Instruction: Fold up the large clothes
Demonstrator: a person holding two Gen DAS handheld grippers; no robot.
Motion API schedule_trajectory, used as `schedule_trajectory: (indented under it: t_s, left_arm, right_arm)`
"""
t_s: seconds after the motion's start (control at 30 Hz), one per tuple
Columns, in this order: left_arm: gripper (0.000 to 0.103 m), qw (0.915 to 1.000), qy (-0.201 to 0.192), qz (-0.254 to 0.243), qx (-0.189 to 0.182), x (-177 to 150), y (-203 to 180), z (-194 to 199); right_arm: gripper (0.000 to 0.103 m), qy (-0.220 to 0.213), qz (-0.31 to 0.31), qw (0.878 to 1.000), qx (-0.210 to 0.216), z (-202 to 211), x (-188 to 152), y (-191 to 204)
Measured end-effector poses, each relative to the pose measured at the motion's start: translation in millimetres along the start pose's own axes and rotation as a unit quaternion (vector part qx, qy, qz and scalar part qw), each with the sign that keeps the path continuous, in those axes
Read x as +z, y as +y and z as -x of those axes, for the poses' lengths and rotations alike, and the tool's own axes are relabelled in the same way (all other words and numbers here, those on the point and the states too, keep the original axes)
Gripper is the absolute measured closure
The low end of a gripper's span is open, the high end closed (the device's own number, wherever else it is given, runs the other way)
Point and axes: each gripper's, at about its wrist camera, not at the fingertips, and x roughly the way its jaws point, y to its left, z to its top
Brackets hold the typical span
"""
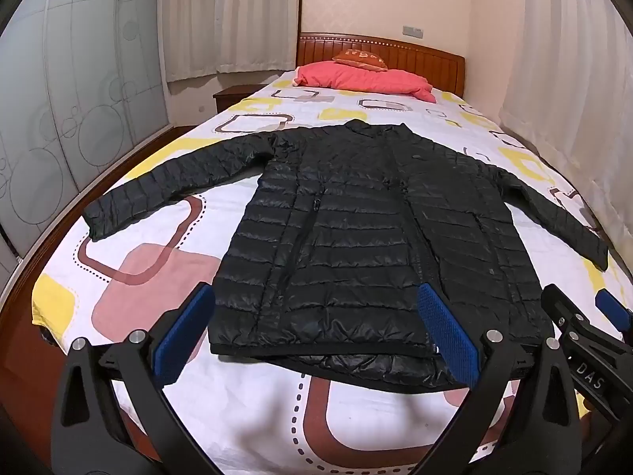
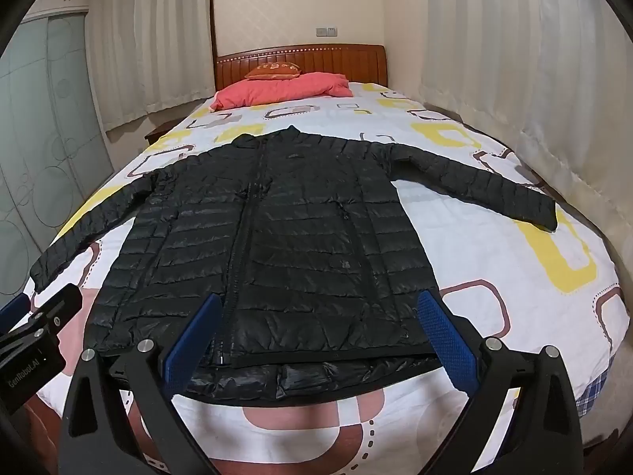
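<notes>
A black quilted puffer jacket [image 1: 356,229] [image 2: 277,245] lies flat, front up and zipped, on the bed, both sleeves spread out to the sides and its hem toward me. My left gripper [image 1: 316,316] hovers open above the hem's left half, blue pads wide apart with nothing between them. My right gripper [image 2: 320,320] hovers open above the hem's right half, equally empty. The right gripper's body [image 1: 585,336] shows at the right edge of the left wrist view. At the lower left of the right wrist view sits the left gripper's body [image 2: 35,340].
The bed sheet [image 1: 158,261] is white with yellow, pink and brown squares. A pink pillow [image 1: 364,79] and an orange cushion [image 1: 358,59] sit by the wooden headboard [image 1: 419,55]. Curtains [image 2: 514,59] hang to the right, a sliding wardrobe [image 1: 59,99] stands left.
</notes>
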Motion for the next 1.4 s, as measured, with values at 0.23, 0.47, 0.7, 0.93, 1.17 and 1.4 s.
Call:
schedule_trajectory:
  t_s: [0.23,0.47,0.7,0.93,1.17,1.4]
  left_arm:
    - [0.002,1.0,0.003,0.0,-0.004,1.9,-1.1,-1.9]
    - [0.002,1.0,0.003,0.002,-0.005,1.2,1.2,-0.7]
    - [0.002,1.0,0.003,0.004,-0.004,0.4,1.1,-0.5]
    - [0.002,1.0,0.007,0.004,-0.005,-1.4,0.3,-2.5]
    - [0.002,1.0,0.008,0.004,-0.003,-5.2,-0.2,0.0]
    - [0.002,1.0,0.009,0.004,-0.003,-5.1,-0.4,0.2]
  right_arm:
    - [0.005,0.001,0.001,1.0,0.001,2.0,1.0,1.1]
    - [0.005,0.001,0.0,1.0,0.0,2.6,1.2,1.7]
    - [0.005,0.0,0.001,1.0,-0.001,3.4,2.1,3.2]
    - [0.005,0.0,0.001,1.0,-0.001,3.5,2.3,3.4]
    - [0.005,0.0,0.001,1.0,-0.002,2.8,2.2,3.2]
    - [0.005,0.0,0.001,1.0,-0.001,1.8,1.9,2.7]
